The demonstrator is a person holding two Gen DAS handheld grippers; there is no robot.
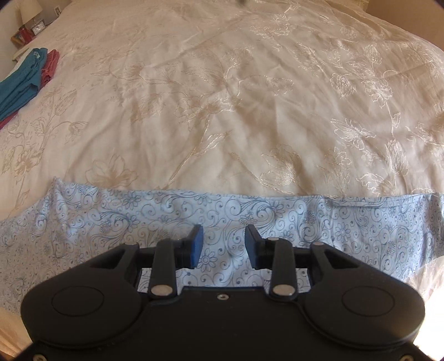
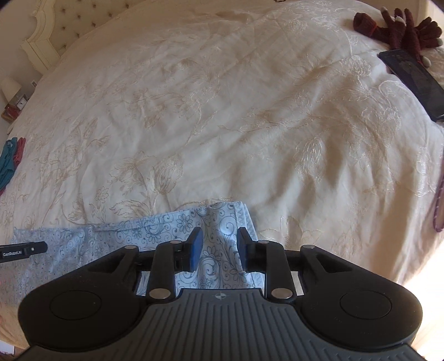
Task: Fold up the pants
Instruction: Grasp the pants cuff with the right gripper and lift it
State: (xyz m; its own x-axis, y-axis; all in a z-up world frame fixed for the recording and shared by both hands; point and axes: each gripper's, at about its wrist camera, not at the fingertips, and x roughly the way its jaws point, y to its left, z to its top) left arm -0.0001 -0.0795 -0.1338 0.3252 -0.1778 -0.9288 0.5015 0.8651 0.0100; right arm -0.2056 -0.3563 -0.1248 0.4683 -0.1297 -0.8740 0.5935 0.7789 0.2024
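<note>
Light blue pants (image 1: pixel 155 219) with a dark floral swirl print lie flat across the near edge of a cream bedspread (image 1: pixel 222 97). My left gripper (image 1: pixel 223 245) is open just above the pants, near their middle, holding nothing. In the right wrist view the pants (image 2: pixel 119 236) end in a hemmed edge at their right end. My right gripper (image 2: pixel 219 247) is open over that end, with cloth showing between the fingers but not pinched. The tip of the left gripper (image 2: pixel 25 250) shows at the left edge of the right wrist view.
Folded teal (image 1: pixel 19 80) and red (image 1: pixel 50 66) garments lie at the bed's far left. Dark red gloves (image 2: pixel 402 27) and a black phone (image 2: pixel 413 80) lie at the far right. A nightstand with a clock (image 1: pixel 37 26) stands beyond the bed's left corner. A headboard (image 2: pixel 50 36) is at the back.
</note>
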